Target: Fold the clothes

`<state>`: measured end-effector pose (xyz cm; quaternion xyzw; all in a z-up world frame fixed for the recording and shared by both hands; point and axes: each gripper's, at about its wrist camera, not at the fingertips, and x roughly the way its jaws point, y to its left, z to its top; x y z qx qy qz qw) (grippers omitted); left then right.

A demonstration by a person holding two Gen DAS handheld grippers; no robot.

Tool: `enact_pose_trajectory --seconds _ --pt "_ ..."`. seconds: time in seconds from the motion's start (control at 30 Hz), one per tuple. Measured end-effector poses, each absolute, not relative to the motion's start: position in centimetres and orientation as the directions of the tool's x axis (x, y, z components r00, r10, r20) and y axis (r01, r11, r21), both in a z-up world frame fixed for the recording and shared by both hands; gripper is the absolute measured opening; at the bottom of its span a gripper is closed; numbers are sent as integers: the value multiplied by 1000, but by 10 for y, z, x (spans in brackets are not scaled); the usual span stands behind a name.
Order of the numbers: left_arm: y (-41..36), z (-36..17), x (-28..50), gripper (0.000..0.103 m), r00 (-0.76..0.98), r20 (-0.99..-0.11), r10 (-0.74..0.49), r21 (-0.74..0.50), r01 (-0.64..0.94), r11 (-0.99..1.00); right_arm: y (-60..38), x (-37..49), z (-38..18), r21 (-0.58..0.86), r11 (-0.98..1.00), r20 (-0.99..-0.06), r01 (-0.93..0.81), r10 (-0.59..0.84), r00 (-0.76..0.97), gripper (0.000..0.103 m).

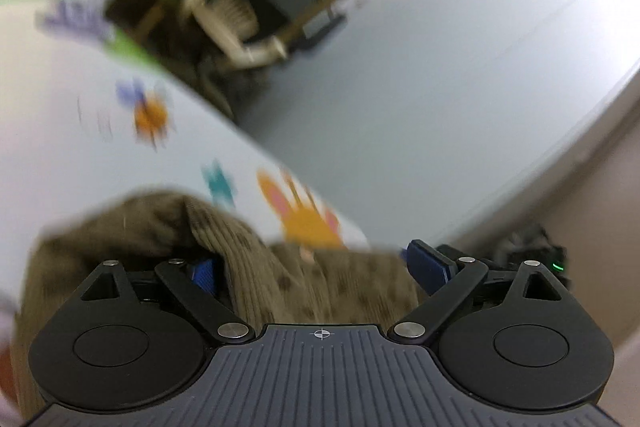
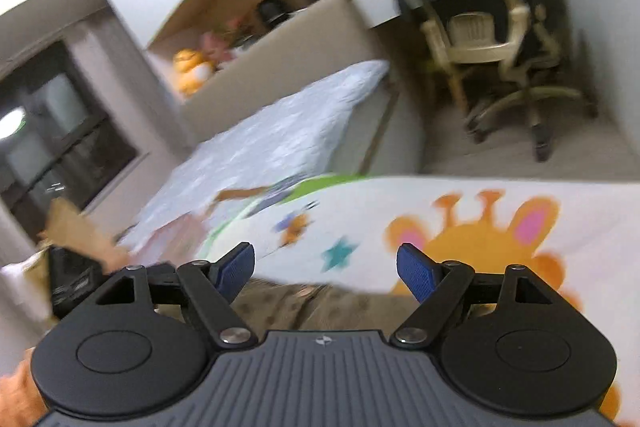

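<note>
The brown spotted corduroy garment lies bunched at the near edge of the white cartoon-printed mat. The left gripper straddles it, spread wide; right of it, the right gripper gapes empty above the garment's edge, bare mat beyond.

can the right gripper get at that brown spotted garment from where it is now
Probably yes. The right gripper is open, and the brown spotted garment lies just below and between its fingers on the cartoon-print sheet. Nothing stands in the way, though the blur makes the gap hard to judge.
</note>
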<state>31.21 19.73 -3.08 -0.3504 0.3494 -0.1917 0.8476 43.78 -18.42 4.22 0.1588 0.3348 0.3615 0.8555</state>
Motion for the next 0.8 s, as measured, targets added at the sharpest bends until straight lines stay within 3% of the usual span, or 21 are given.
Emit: enact_pose_trajectory --seconds 0.1,0.23,0.47,0.63,0.7,0.8 --pt "199 -27 317 95 704 -469 -534 -706 65 706 -183 441 25 465 757 -530 -460 654 540 80" --pt "202 -26 318 95 721 -485 -495 -682 42 730 -189 408 5 401 758 -565 -514 646 513 80" --pt "204 -53 266 95 658 -510 -554 -688 74 722 -183 359 -28 419 718 -630 -556 671 392 78" --pt "193 -28 255 95 658 -406 -635 -738 174 652 -182 350 3 428 676 -559 -600 720 412 39" --pt "184 -5 251 95 672 -360 -647 -718 243 652 -186 351 21 397 689 -530 -607 712 461 32" --pt "174 21 242 95 689 -355 -632 -644 310 700 -194 354 28 304 756 -551 -580 636 540 32"
